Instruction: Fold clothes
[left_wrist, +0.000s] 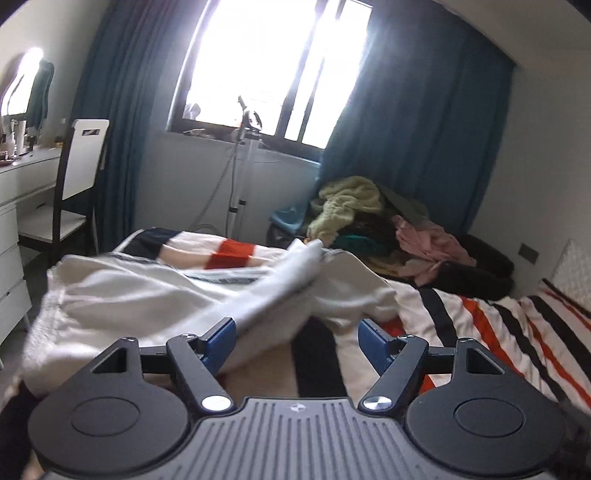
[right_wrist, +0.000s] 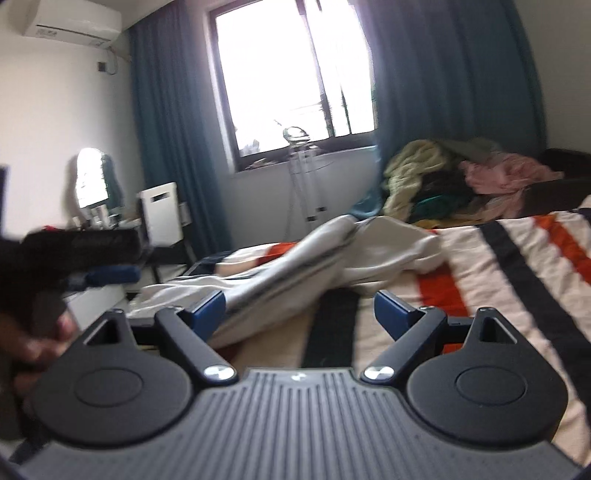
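Both my left gripper (left_wrist: 297, 332) and right gripper (right_wrist: 299, 308) gape wide, gripping nothing, over the white garment (left_wrist: 147, 291) on the striped bed (left_wrist: 517, 332).

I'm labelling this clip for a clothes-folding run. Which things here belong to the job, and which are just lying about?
Part of the job:
white garment
left gripper, jaws open
right gripper, jaws open
clothes pile

Just lying about:
striped bedspread
white chair
dresser
blue curtains

window (left_wrist: 273, 66) bright | teal curtains (left_wrist: 417, 110) | white chair (left_wrist: 79, 166) left
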